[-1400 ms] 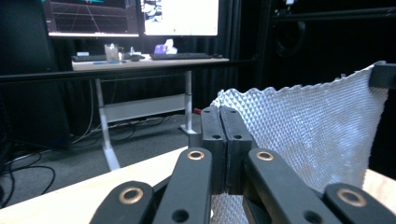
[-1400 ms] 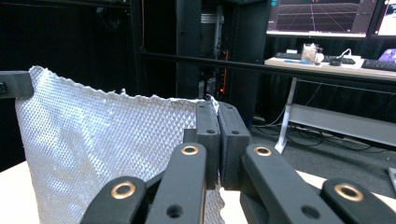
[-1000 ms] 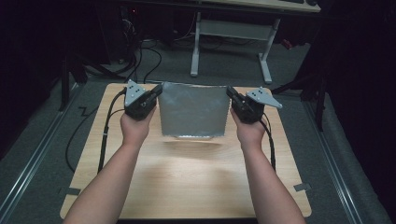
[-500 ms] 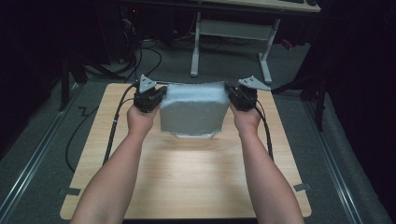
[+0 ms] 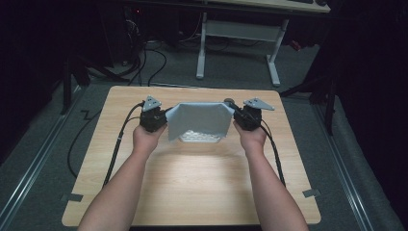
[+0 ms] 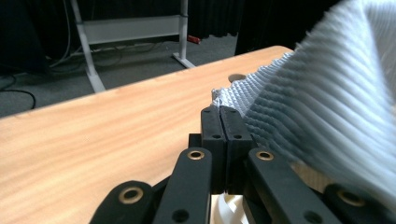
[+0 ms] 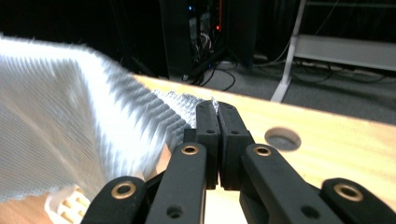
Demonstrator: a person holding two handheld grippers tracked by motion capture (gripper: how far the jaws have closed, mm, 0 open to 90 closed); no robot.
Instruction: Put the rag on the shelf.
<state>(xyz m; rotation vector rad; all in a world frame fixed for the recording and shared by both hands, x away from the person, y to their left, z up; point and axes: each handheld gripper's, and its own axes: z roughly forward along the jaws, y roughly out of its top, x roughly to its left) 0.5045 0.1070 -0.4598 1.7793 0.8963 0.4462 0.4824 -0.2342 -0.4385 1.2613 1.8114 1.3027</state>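
A grey ribbed cloth (image 5: 199,120) is stretched between my two grippers above the far middle of the wooden table (image 5: 192,187). My left gripper (image 5: 163,118) is shut on the cloth's left corner, and my right gripper (image 5: 235,115) is shut on its right corner. In the left gripper view the jaws (image 6: 219,109) meet on a fold of the cloth (image 6: 327,102), which billows to the right. In the right gripper view the jaws (image 7: 216,105) pinch the cloth (image 7: 56,121), which spreads left. A white latticed object (image 5: 197,137) lies on the table under the cloth's lower edge.
A round hole (image 5: 228,101) is cut in the tabletop just behind the right gripper. Black cables (image 5: 118,149) trail from both grippers over the table. A white desk frame (image 5: 238,33) and floor cables stand beyond the far edge.
Both grippers have come back toward the person with the cloth. The cloth hangs lower, and the white latticed object now shows beneath it.
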